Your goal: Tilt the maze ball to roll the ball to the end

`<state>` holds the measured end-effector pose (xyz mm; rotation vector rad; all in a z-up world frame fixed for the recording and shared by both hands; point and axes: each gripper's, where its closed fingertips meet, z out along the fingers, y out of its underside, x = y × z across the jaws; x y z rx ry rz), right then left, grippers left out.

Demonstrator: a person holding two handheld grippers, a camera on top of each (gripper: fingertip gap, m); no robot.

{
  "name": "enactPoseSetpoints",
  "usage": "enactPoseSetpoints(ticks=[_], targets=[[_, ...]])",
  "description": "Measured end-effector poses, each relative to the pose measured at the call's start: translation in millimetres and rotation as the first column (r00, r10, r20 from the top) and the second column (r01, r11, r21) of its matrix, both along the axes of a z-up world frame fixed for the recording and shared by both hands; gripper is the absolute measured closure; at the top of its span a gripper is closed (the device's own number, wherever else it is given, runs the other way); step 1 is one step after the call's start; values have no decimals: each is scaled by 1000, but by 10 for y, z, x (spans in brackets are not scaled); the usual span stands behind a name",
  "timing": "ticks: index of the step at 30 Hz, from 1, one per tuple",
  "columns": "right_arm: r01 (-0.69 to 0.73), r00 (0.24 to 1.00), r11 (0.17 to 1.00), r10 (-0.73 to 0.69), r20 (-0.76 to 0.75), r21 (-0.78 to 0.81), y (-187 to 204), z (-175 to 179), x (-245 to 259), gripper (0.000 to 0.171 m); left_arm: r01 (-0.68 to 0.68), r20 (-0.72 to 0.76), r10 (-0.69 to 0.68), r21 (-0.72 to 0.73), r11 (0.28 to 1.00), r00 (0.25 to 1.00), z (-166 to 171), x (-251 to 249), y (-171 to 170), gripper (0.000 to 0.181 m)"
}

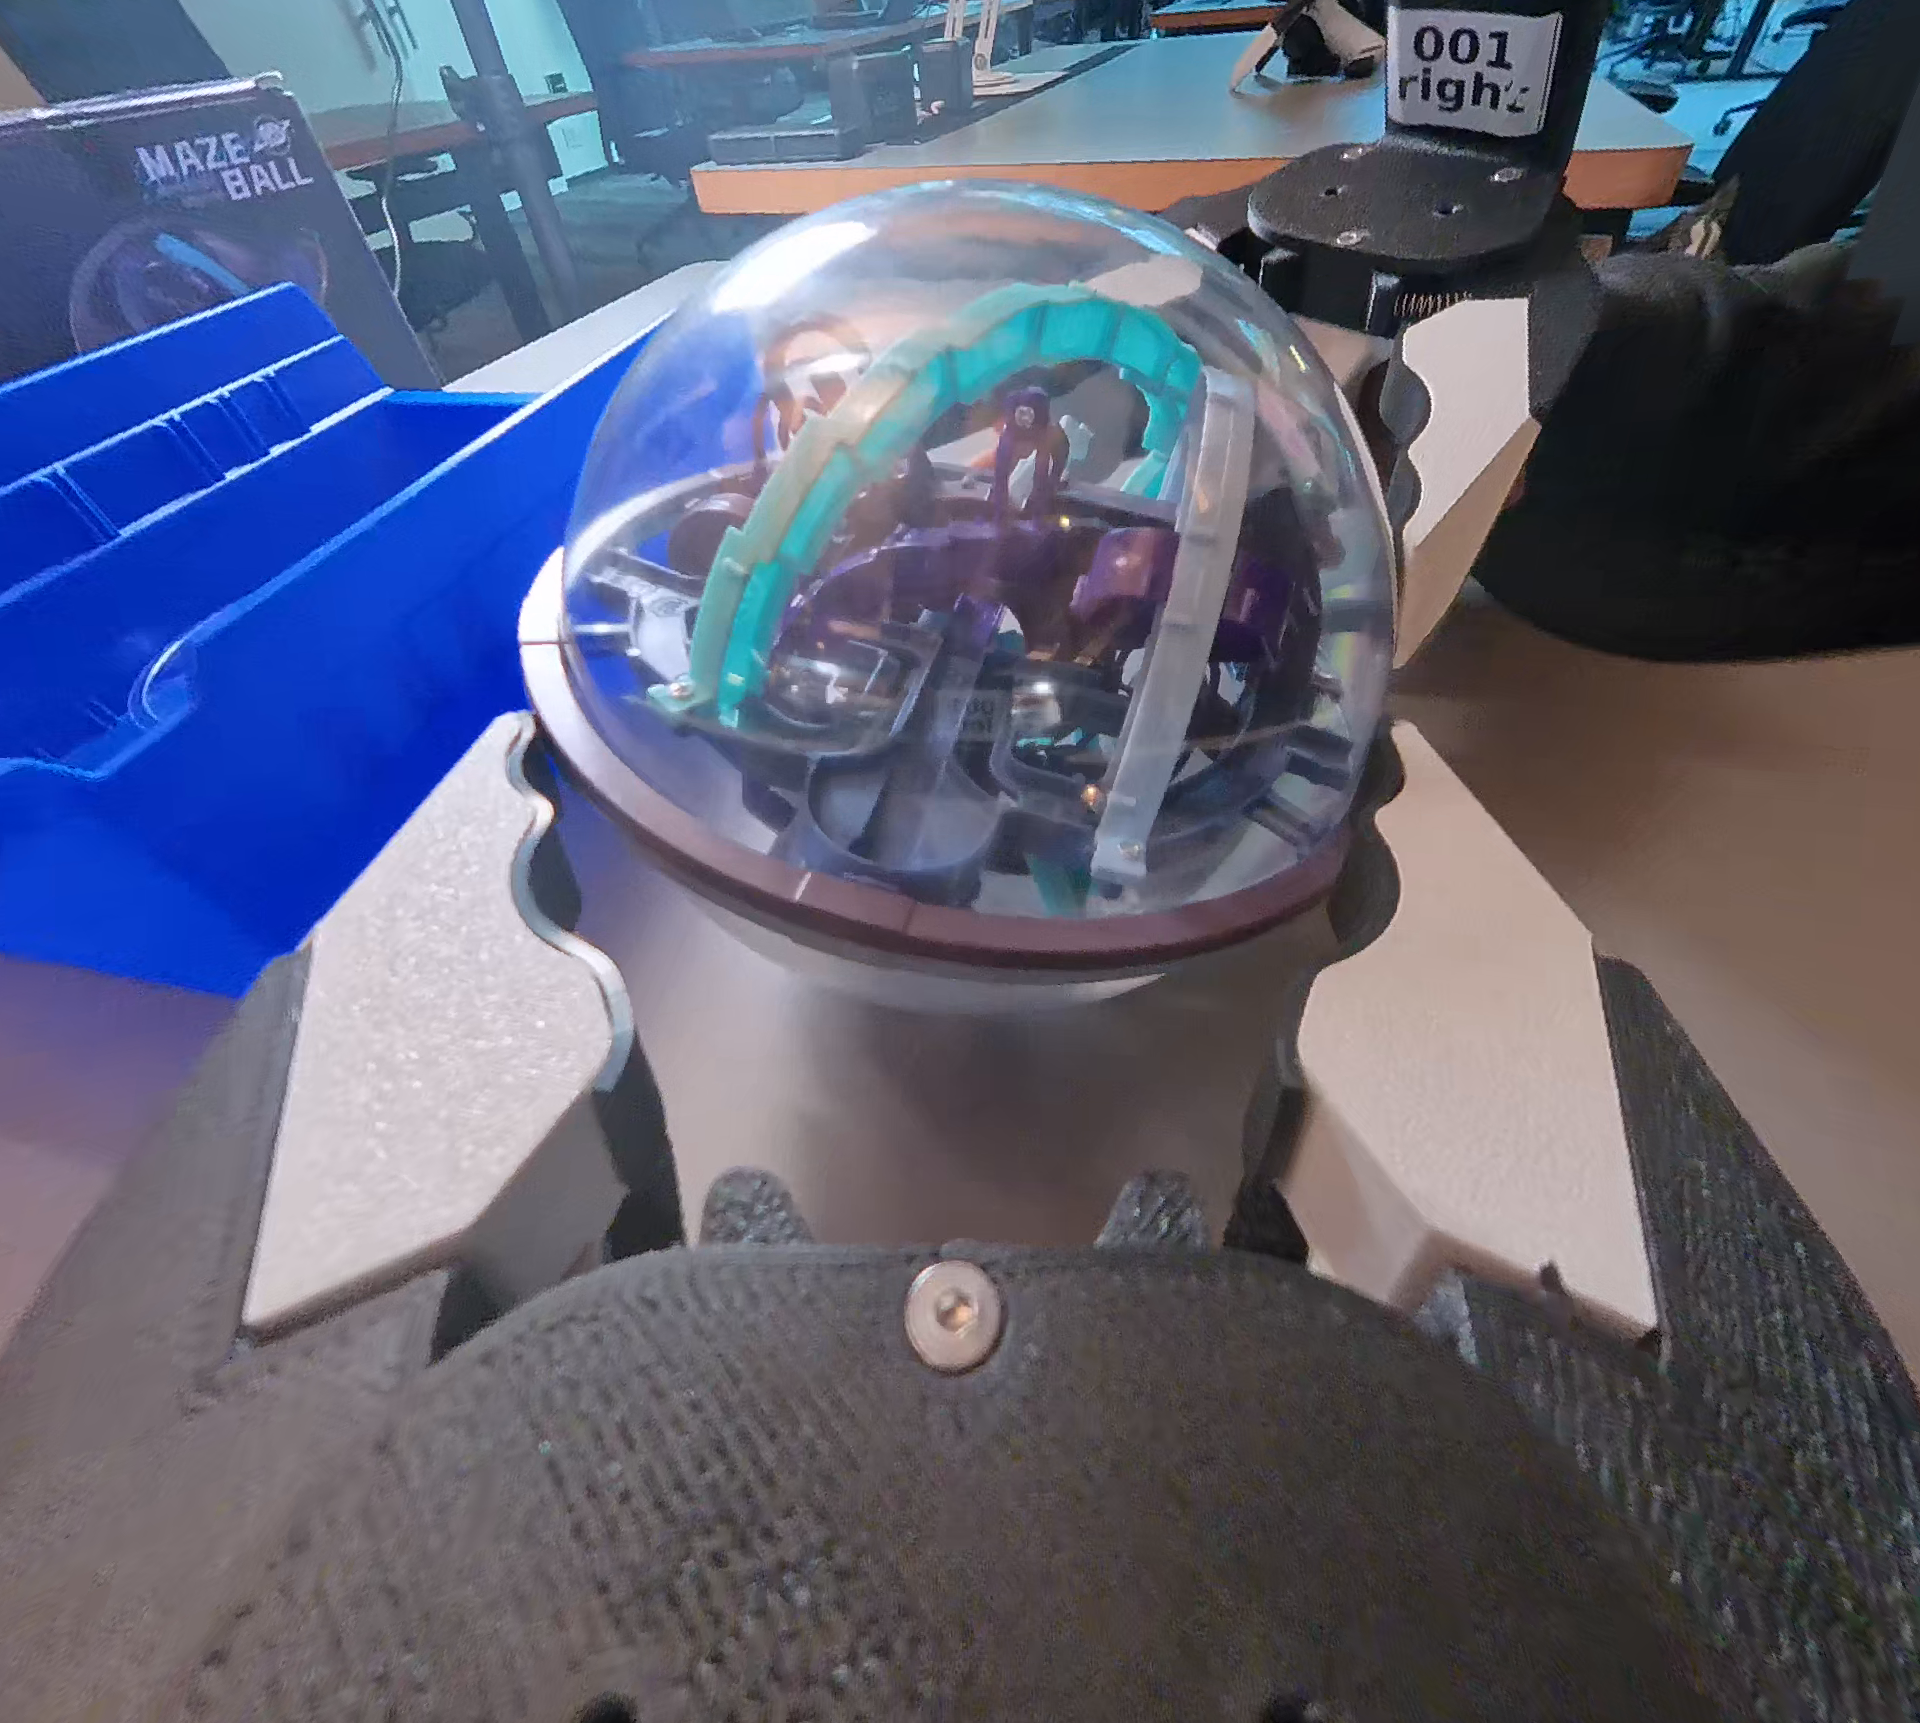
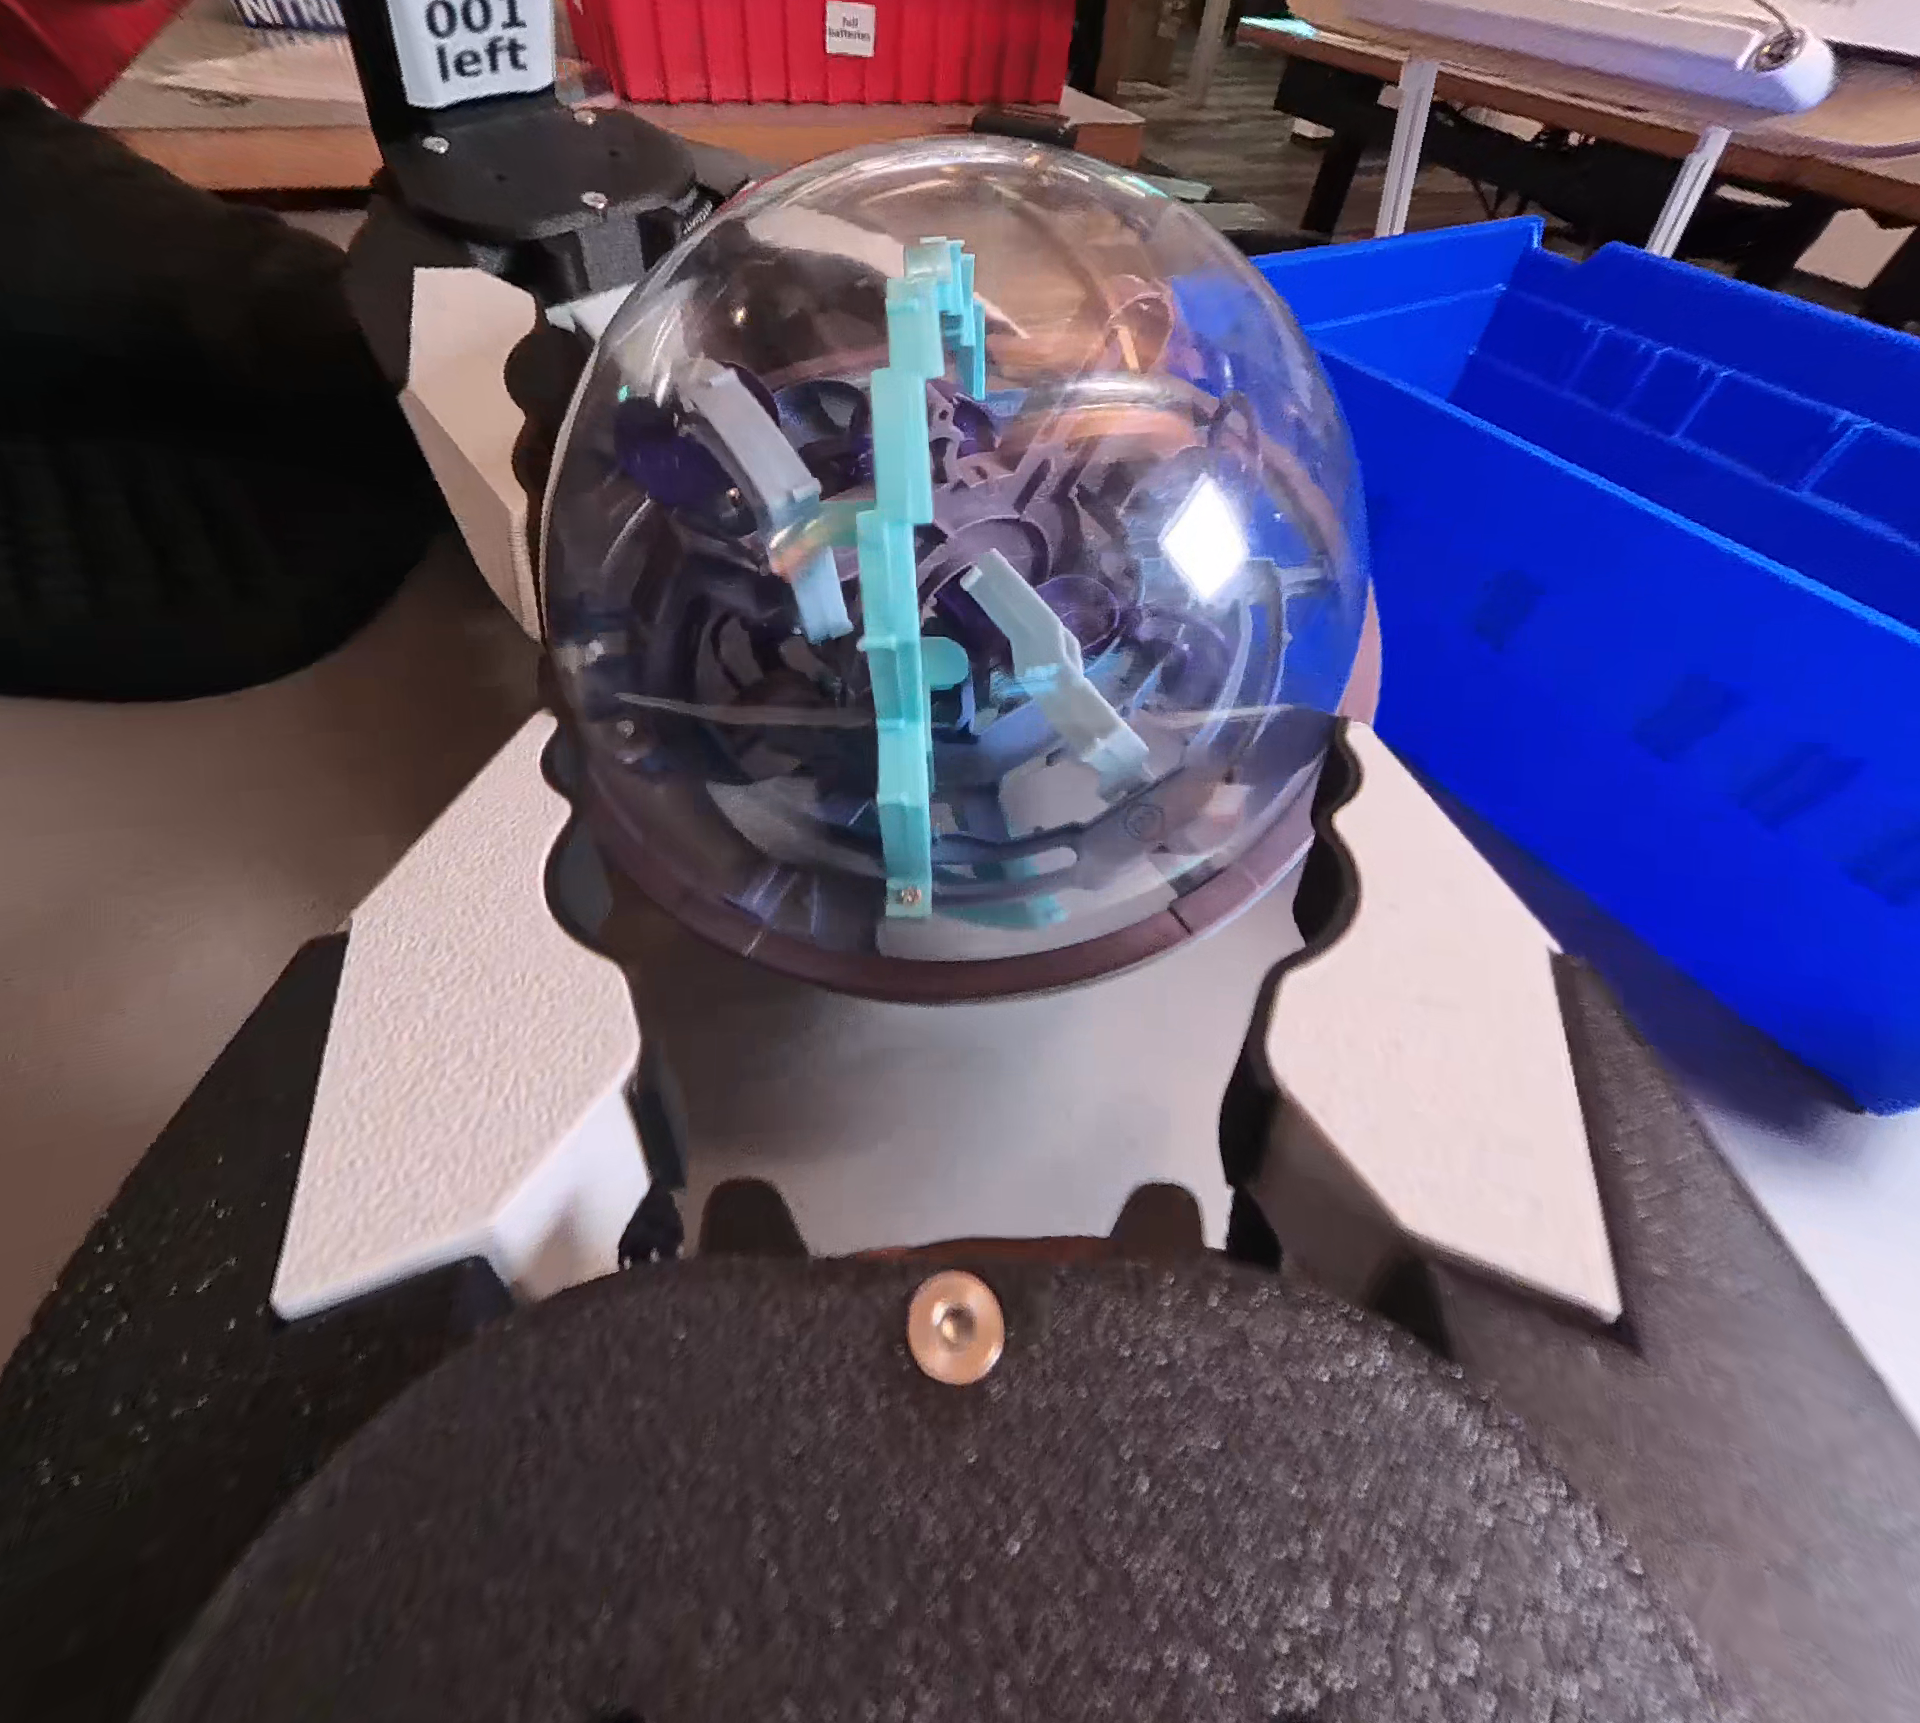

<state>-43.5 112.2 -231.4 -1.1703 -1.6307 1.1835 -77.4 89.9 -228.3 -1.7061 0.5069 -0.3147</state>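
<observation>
Clear plastic maze ball (image 1: pixel 977 593) w/ teal track, clasped between wide-spread left gripper (image 1: pixel 956 800) & right gripper (image 2: pixel 951 800); blue plastic bin (image 1: pixel 260 593) adjacent.

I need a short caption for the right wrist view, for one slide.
Right hand-held gripper and left hand-held gripper clasp the clear maze ball from opposite sides, beside a blue bin.

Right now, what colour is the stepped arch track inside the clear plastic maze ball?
Teal; the stepped arch track shows best in the right wrist view.
</observation>
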Motion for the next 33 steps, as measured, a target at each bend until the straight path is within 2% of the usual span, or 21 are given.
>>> enactPoseSetpoints(ticks=[4, 11, 15, 25, 33], targets=[[-8, 1000, 995, 7, -7, -104, -9, 64, 14, 36, -3, 124, 12, -77, 997, 992, -17, 25, -12, 34], [14, 1000, 982, -18, -20, -189, 8, 181, 20, 37, 63, 310, 6, -210, 976, 951, -91, 69, -23, 34], [20, 1000, 974, -25, -19, -224, 22, 204, 14, 37, 85, 356, 2, -230, 969, 934, -102, 74, -26, 35], [-22, 999, 945, 34, 30, -326, -22, 41, -5, 37, 4, 229, 6, -44, 999, 973, 82, -8, -43, 37], [-38, 998, 975, 50, 45, -220, -94, -27, -5, 37, 18, 94, -26, 83, 996, 995, 124, 7, -106, 38]])
